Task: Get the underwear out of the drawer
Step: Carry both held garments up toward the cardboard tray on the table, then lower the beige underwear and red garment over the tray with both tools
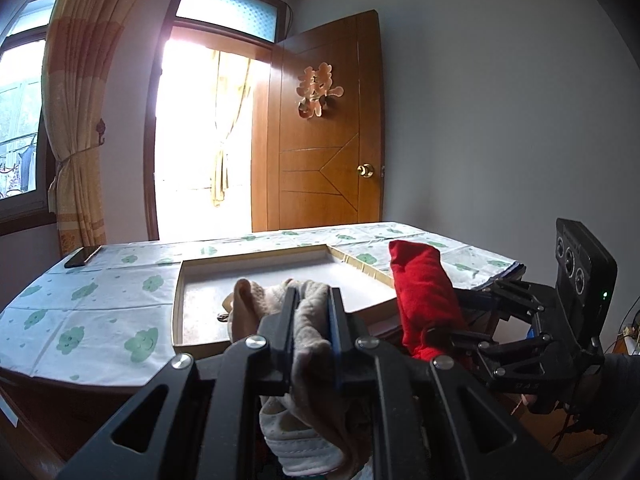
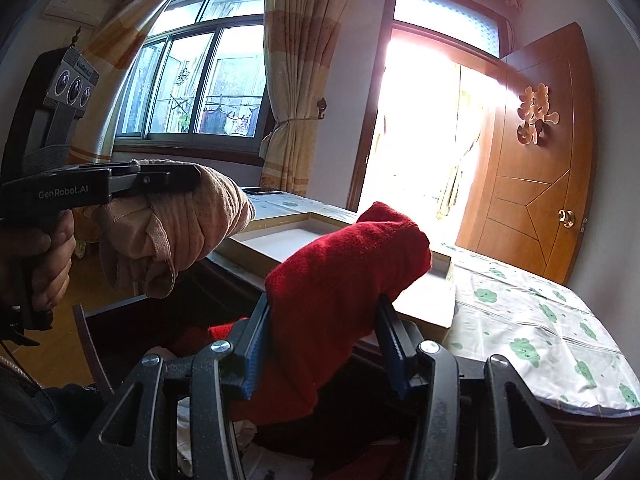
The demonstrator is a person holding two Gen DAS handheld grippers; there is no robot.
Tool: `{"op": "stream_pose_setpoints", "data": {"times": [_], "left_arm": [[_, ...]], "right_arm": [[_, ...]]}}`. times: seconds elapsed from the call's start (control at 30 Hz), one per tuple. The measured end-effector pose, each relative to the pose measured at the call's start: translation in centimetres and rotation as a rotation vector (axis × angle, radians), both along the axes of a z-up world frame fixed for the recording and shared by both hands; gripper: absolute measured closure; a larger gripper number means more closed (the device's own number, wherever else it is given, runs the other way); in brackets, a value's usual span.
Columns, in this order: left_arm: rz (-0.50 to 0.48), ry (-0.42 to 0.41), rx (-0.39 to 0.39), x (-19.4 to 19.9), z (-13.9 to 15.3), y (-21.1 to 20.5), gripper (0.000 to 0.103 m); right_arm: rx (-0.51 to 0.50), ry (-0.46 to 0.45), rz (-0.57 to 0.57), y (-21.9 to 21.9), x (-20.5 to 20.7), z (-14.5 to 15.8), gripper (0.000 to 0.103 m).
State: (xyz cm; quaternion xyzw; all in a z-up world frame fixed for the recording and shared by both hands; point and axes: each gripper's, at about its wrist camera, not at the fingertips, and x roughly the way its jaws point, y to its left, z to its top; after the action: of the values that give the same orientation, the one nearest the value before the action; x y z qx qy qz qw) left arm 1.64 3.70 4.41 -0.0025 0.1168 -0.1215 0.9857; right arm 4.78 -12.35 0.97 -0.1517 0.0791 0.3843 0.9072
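**Two garments lifted, both could snag or slip**

The left gripper (image 1: 312, 312) pinches a beige knit underwear bundle (image 1: 280, 304) at lower centre; the right gripper (image 2: 324, 336) clamps a red terry-cloth roll (image 2: 344, 264); trailing folds may catch the dark wooden drawer (image 2: 90, 336) below, or slide free before reaching the shallow cardboard tray (image 1: 178, 300).

My right gripper (image 2: 324, 344) clamps red underwear (image 2: 344, 264) above the open drawer (image 2: 90, 336); my left gripper (image 2: 188, 178) pinches beige underwear (image 2: 180, 232) alongside.

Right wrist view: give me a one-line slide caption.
Right gripper lifts red underwear from the drawer; left gripper holds a beige pair.
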Motion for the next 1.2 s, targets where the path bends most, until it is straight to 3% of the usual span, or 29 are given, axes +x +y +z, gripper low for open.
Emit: {"op": "stream_pose_setpoints", "data": {"times": [0.43,1.2], "left_arm": [[-0.02,0.045,0.084,6.2,2.5,-1.7,0.092],[-0.026,0.182,0.227,17.3,3.4,-5.9,0.092]], "right_arm": [[-0.004,0.034,-0.024,0.1,4.2,2.0,0.051],[-0.085,0.115,-0.095,1.7,13.1,4.2,0.051]]}}
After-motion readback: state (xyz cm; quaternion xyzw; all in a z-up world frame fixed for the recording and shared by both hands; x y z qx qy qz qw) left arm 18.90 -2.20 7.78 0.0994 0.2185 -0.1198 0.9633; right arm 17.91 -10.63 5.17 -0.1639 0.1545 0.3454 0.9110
